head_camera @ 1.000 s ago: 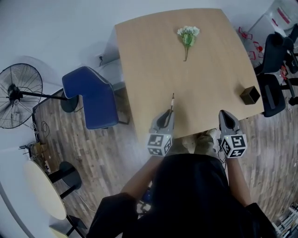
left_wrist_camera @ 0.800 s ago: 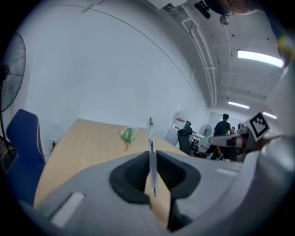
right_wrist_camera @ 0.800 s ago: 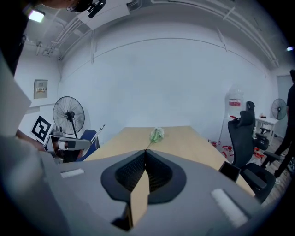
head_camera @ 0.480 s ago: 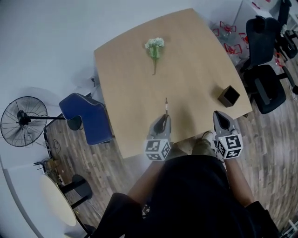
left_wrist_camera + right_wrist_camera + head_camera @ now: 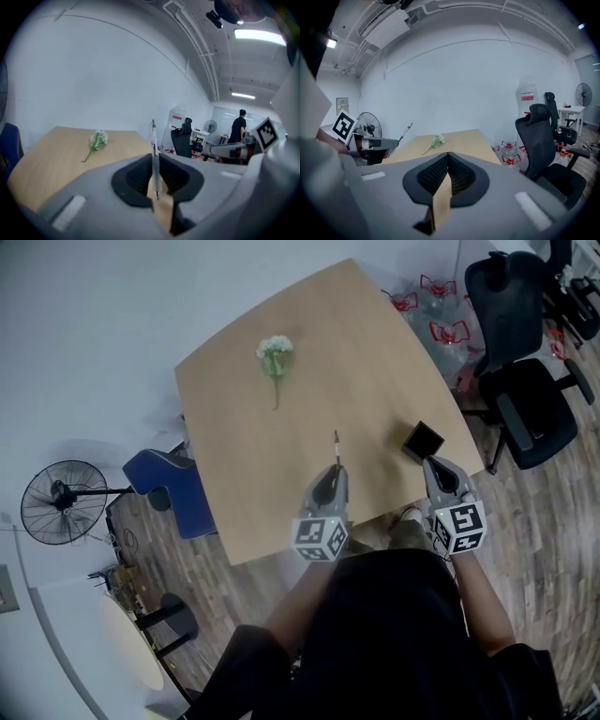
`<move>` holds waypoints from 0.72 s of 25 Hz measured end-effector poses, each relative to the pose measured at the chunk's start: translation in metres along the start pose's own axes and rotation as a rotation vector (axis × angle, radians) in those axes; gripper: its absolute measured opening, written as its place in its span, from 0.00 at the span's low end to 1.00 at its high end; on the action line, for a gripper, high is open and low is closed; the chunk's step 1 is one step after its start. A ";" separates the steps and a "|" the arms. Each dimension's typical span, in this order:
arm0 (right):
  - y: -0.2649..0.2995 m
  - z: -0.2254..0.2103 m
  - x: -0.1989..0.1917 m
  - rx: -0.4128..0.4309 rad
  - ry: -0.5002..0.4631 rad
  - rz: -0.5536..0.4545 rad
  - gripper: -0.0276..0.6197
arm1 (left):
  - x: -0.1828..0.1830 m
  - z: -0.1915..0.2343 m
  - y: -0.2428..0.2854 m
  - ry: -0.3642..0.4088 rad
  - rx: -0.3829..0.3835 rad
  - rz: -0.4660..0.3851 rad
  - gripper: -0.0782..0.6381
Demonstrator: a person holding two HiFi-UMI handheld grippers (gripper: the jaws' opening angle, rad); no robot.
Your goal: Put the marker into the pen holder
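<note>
A slim marker (image 5: 337, 448) sticks forward out of my left gripper (image 5: 331, 482), which is shut on it above the near edge of the wooden table (image 5: 309, 409). In the left gripper view the marker (image 5: 153, 150) stands clamped between the dark pads (image 5: 136, 180). The black square pen holder (image 5: 424, 440) stands near the table's right edge, just ahead of my right gripper (image 5: 439, 471). In the right gripper view that gripper (image 5: 447, 158) is shut with nothing held, and the holder is hidden.
A small bunch of white flowers (image 5: 274, 352) lies at the far side of the table. Black office chairs (image 5: 525, 409) and water bottles (image 5: 436, 310) stand to the right; a blue chair (image 5: 173, 488) and a floor fan (image 5: 61, 502) stand to the left.
The head view has swung, so the table sits more to the left. The pen holder now lies just ahead of the right gripper. The left gripper still holds the marker.
</note>
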State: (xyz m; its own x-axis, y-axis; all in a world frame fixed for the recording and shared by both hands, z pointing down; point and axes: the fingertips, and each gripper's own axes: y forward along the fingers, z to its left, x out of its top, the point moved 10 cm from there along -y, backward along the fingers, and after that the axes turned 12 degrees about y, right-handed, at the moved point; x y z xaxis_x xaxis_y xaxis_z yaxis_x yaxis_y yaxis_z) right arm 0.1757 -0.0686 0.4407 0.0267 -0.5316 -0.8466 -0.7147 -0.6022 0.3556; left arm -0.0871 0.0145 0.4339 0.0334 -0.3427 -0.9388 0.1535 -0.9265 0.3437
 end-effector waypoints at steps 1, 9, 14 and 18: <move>-0.001 -0.010 0.001 0.011 0.012 0.002 0.05 | 0.003 -0.008 0.008 -0.002 0.000 0.004 0.18; -0.010 -0.075 0.004 0.022 0.103 -0.035 0.05 | 0.027 -0.067 0.078 0.016 -0.075 -0.009 0.18; -0.016 -0.078 0.005 -0.018 0.152 -0.061 0.05 | 0.031 -0.080 0.105 0.003 -0.173 -0.020 0.18; -0.030 -0.074 0.004 -0.062 0.178 -0.072 0.05 | 0.022 -0.090 0.120 -0.009 -0.238 -0.018 0.18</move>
State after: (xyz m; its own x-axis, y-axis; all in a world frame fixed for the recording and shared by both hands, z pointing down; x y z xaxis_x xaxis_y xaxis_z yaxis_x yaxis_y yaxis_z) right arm 0.2491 -0.0966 0.4563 0.2034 -0.5790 -0.7895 -0.6618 -0.6755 0.3250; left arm 0.0214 -0.0905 0.4528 0.0203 -0.3285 -0.9443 0.3823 -0.8702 0.3110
